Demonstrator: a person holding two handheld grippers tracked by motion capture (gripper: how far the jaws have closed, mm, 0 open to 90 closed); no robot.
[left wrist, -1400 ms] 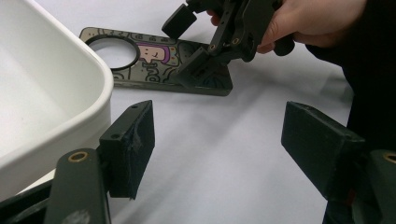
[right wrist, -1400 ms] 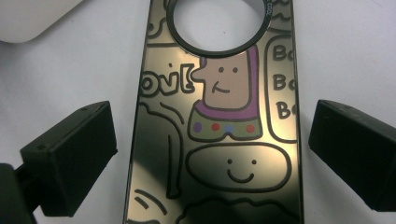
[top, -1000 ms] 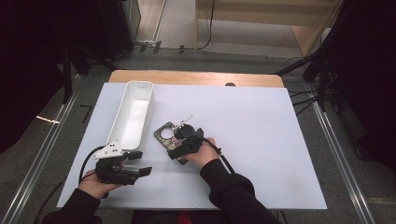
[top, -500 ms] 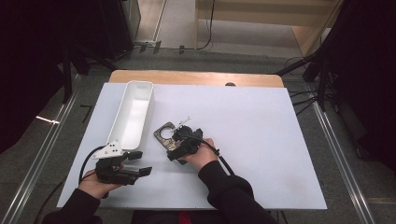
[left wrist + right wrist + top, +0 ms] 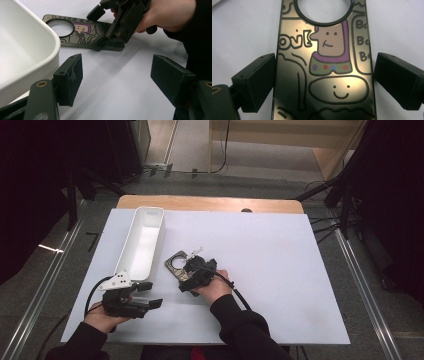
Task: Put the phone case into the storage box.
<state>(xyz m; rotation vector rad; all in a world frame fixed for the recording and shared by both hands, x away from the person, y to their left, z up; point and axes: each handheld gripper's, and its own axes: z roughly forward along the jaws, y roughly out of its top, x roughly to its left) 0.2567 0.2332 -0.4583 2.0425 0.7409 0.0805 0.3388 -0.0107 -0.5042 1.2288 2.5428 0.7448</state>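
Bright overhead light on the white table [image 5: 280, 270]; dark, perhaps underexposed surroundings; glare on the glossy tag [image 5: 324, 75].

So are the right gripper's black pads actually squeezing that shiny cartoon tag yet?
Apart. The right gripper view shows white table between each pad of the right gripper and the edges of the tag; its jaws have just been closing around it.

The left tool [image 5: 150, 296] lies low near the person's edge of the tabletop [image 5: 280, 270], gripped from behind by the left hand [image 5: 102, 316], its two black jaws spread wide and pointing toward the right hand. The right tool [image 5: 189, 272] tilts steeply downward under the right hand [image 5: 216, 289]; its jaws stand wide apart and have just been closing a little. Both forearms, in dark sleeves, enter from the bottom of the high view.
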